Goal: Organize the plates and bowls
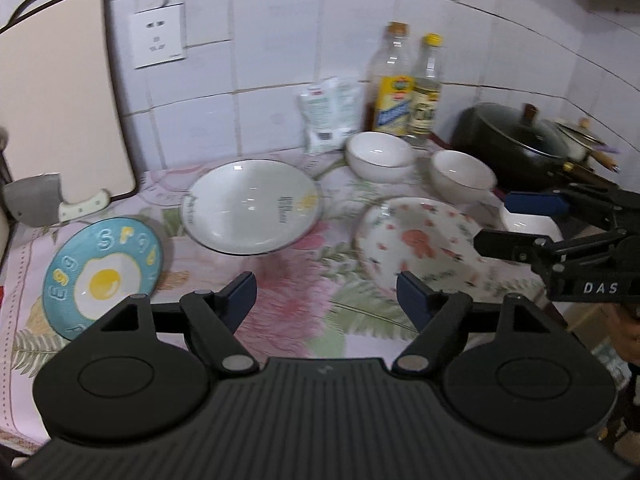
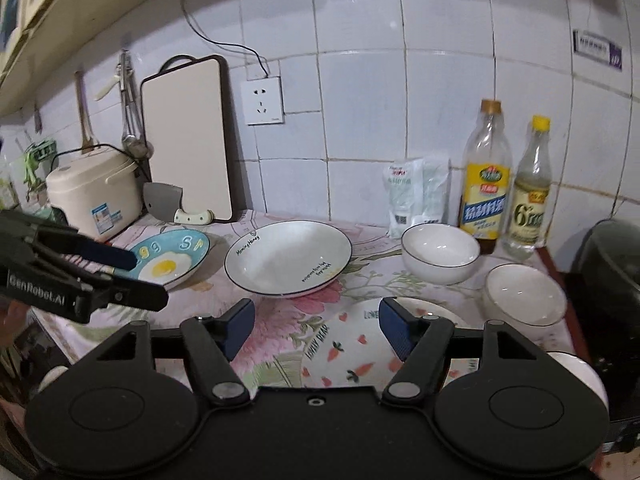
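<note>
A blue egg plate (image 1: 102, 274) (image 2: 172, 258) lies at the left of the floral counter. A white black-rimmed plate (image 1: 252, 206) (image 2: 288, 258) sits in the middle. A carrot-print plate (image 1: 420, 244) (image 2: 352, 352) lies at the front right. Two white bowls (image 1: 380, 156) (image 1: 462, 176) stand behind it, also in the right wrist view (image 2: 440, 252) (image 2: 524, 294). A third white bowl (image 1: 528, 226) sits at the right edge. My left gripper (image 1: 326, 292) (image 2: 128, 276) is open and empty above the counter. My right gripper (image 2: 316, 324) (image 1: 500, 220) is open and empty over the carrot plate.
A cutting board (image 2: 188, 140) and cleaver (image 2: 168, 204) lean at the back left beside a rice cooker (image 2: 92, 196). Two bottles (image 2: 486, 176) (image 2: 530, 192) and a white bag (image 2: 416, 196) stand against the tiled wall. A dark lidded pot (image 1: 516, 140) sits at the right.
</note>
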`<state>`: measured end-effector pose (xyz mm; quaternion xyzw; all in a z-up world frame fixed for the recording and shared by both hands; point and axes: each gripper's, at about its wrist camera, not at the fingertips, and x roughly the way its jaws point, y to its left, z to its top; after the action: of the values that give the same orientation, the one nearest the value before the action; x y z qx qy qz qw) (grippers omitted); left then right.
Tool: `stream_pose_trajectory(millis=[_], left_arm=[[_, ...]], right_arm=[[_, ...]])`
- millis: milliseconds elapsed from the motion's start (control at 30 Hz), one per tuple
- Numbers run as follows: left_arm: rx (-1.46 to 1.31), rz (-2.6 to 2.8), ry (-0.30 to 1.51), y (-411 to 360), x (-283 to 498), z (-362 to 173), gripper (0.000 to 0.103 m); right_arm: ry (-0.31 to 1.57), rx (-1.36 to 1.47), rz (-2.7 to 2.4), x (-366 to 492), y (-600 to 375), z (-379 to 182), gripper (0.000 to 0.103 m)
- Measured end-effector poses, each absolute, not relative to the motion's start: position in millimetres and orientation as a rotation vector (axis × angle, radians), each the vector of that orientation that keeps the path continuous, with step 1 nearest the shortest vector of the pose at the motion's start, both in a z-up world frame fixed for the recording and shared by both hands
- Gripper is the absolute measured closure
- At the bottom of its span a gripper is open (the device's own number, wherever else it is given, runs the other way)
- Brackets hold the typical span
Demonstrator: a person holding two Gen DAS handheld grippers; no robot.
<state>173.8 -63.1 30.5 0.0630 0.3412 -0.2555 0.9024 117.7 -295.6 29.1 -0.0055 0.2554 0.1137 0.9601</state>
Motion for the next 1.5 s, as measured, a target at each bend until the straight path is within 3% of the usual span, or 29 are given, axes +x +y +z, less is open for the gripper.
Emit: stream_pose_trajectory(millis=[500, 1200, 1367, 1433, 1500], left_arm=[[0.176, -0.623, 0.663, -113, 152, -22, 0.026], [0.058, -0.574, 0.690, -154, 220, -101, 0.030], [0.033, -0.561, 0.703, -157, 230, -112, 0.050], [0.023, -0.557, 0.710, -158, 232, -115, 0.066], [0.010, -0.557, 0.720, -158, 234, -119, 0.075]], right_arm=[[0.492, 0.054, 0.159, 63, -338, -36, 0.025], [0.500, 0.278, -0.014, 118, -388, -117, 0.025], [0.482, 0.254, -0.047, 127, -383, -124, 0.025], [0.469, 0.264, -0.061, 130, -384, -125, 0.025], [0.469, 0.268, -0.066, 131, -385, -125, 0.025]])
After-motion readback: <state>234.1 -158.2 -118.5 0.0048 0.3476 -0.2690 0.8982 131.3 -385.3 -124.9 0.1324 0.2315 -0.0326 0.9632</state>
